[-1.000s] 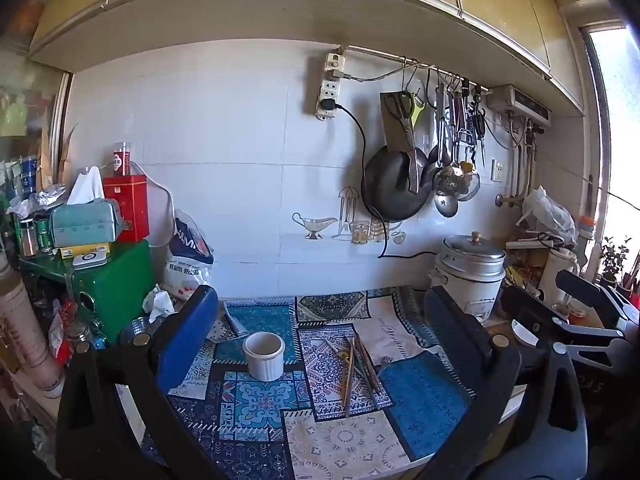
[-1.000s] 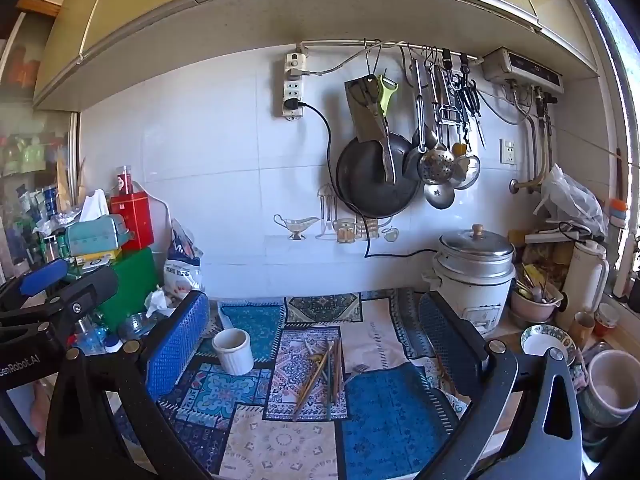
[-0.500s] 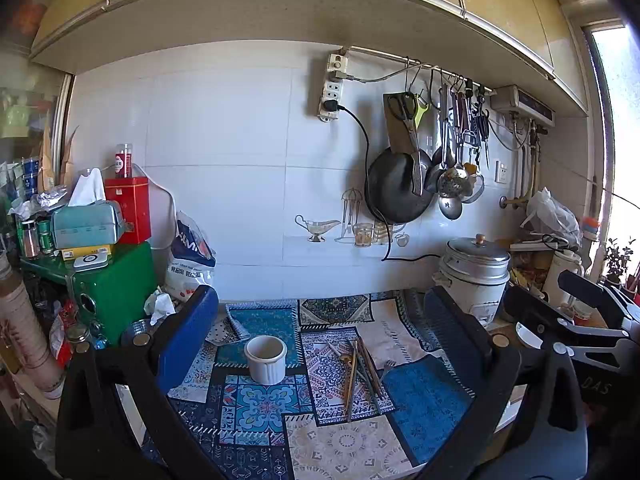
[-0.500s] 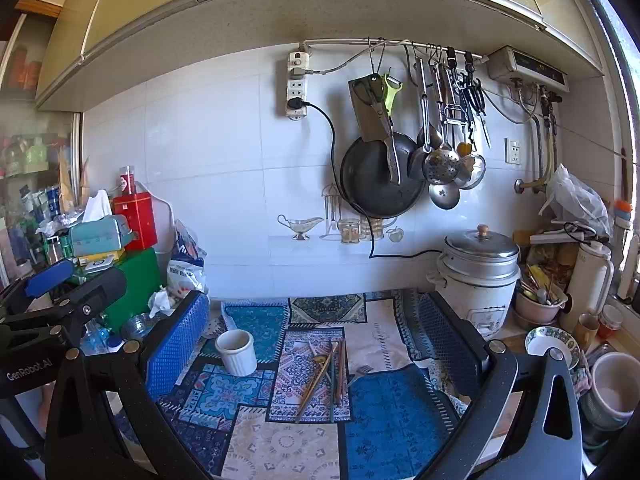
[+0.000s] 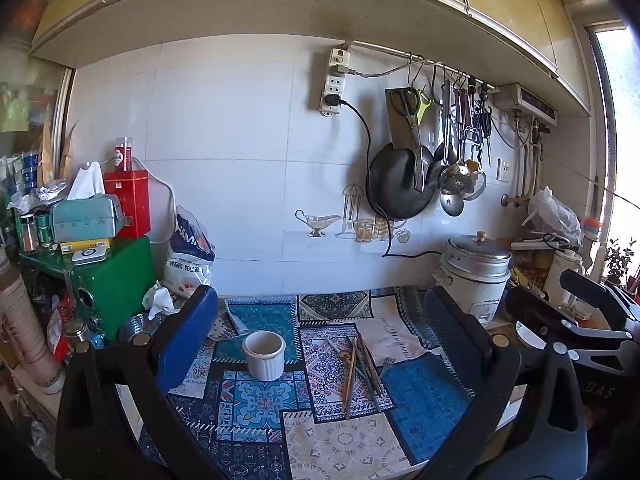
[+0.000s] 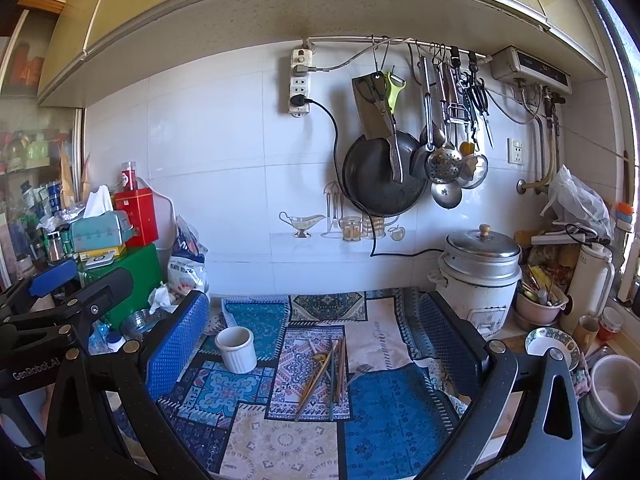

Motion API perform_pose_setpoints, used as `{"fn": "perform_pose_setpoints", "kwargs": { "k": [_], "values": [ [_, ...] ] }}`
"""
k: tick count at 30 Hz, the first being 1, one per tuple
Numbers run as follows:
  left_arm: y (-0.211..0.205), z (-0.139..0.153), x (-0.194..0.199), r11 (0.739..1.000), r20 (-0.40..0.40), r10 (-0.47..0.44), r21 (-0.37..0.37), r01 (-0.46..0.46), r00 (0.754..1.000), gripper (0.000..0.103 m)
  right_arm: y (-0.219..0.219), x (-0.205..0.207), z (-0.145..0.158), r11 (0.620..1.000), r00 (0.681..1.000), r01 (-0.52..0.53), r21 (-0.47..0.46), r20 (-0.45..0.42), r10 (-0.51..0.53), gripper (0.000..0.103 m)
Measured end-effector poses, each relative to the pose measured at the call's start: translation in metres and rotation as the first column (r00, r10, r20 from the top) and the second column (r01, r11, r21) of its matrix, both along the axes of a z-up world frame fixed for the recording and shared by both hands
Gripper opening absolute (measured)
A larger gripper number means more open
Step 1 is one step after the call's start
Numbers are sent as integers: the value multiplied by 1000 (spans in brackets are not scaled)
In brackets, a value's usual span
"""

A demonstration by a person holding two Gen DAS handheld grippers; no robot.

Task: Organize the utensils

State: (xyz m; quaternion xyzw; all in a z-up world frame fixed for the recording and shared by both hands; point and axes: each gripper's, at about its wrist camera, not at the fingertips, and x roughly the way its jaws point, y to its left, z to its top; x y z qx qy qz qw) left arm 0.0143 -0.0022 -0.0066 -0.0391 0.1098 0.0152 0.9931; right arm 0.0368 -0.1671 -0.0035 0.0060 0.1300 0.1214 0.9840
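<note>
A small pile of chopsticks and a fork (image 5: 358, 364) (image 6: 330, 370) lies on the patterned mat (image 5: 340, 440) (image 6: 280, 448). Left of the pile stands an empty white ribbed cup (image 5: 264, 354) (image 6: 237, 348). My left gripper (image 5: 320, 320) hovers above the near part of the mat, open and holding nothing, with the cup and the pile between its fingers in view. My right gripper (image 6: 316, 320) is likewise open and empty, at about the same height. Each gripper also shows at the edge of the other's view.
A white rice cooker (image 5: 474, 268) (image 6: 480, 272) stands at the back right. A green box (image 5: 108, 276) stacked with tins and a tissue box crowds the left. Bowls and cups (image 6: 552, 346) sit at the right. A pan and ladles (image 6: 384, 176) hang on the wall.
Both views have drifted slightly, so the scene sits a little differently in frame. The cup and utensils have not moved, and both grippers stay open.
</note>
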Motion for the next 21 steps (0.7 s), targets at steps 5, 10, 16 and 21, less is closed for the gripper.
{"fn": "perform_pose_setpoints", "kwargs": {
  "k": [5,10,16,21],
  "values": [
    [0,0,0,1000,0,0,1,0,1000,103,0,0,1,1000,1000,0,1,-1,0,103],
    [0,0,0,1000,3,-1,1,1,1000,103,0,-1,2,1000,1000,-1,2,6,1,103],
    [0,-2,-1,1000,5,-1,3,1,1000,103,1,-2,2,1000,1000,-1,1,10,1,103],
    [0,-2,-1,1000,5,-1,3,1,1000,103,1,-2,3,1000,1000,1,1,10,-1,103]
  ]
}}
